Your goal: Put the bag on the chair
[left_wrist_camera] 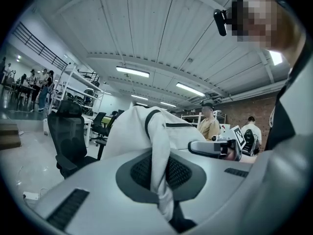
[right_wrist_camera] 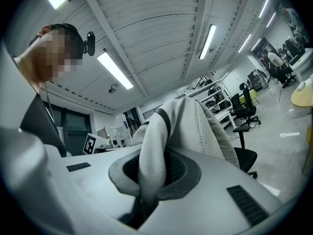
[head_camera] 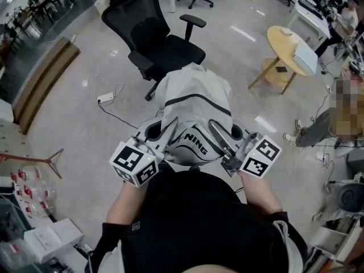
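At frame centre the left gripper (head_camera: 165, 136) and right gripper (head_camera: 219, 136) each pinch a strap (left_wrist_camera: 159, 173) so the pale grey fabric backpack (head_camera: 196, 104) hangs evenly, facing the black mesh office chair (head_camera: 162, 47) above

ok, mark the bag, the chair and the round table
bag (head_camera: 196, 115), head view, pale panel above the lettering.
chair (head_camera: 170, 53), head view, middle of the seat.
round table (head_camera: 280, 49), head view, bare part of the top.
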The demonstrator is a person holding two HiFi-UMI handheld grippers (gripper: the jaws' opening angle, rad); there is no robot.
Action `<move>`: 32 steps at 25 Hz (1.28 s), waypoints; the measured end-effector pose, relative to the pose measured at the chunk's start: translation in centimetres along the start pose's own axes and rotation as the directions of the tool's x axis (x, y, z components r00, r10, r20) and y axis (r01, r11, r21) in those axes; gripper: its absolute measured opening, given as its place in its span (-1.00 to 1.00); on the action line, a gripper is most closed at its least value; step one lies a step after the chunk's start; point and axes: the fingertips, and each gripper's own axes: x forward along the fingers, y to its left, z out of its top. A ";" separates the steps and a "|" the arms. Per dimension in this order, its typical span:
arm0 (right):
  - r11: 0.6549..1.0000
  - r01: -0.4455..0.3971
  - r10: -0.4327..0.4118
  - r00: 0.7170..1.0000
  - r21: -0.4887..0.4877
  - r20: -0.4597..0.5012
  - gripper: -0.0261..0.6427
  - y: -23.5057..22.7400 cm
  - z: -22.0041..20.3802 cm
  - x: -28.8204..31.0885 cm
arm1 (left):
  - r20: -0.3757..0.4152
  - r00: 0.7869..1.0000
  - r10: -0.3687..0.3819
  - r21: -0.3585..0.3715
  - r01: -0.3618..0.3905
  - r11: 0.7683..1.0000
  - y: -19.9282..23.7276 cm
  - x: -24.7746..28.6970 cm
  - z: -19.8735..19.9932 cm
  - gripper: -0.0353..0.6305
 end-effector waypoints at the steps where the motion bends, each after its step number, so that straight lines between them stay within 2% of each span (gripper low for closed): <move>1: 1.000 0.003 -0.003 1.000 -0.001 -0.001 -0.81 -0.2 0.0 -0.4 | -0.004 1.000 -0.001 -0.006 0.001 1.000 -0.3 0.3 -0.2 -0.83; 7: 0.999 0.032 -0.032 0.999 0.011 0.003 -0.81 -1.3 0.4 -1.7 | -0.024 0.999 -0.026 -0.014 0.026 1.000 -1.1 1.8 -0.5 -0.83; 14: 0.997 0.068 -0.068 0.998 0.026 0.001 -0.81 -3.6 0.6 -0.9 | -0.031 0.998 -0.055 -0.013 0.055 0.998 0.7 4.3 -0.4 -0.83; 23: 0.993 0.115 -0.114 0.993 0.030 -0.016 -0.81 -10.2 2.6 3.6 | -0.025 0.996 -0.091 -0.030 0.090 0.995 7.0 9.9 0.7 -0.83; 32: 0.987 0.160 -0.160 0.987 0.018 -0.005 -0.81 -17.4 6.8 10.6 | 0.003 0.992 -0.126 -0.009 0.126 0.992 15.5 15.9 4.4 -0.83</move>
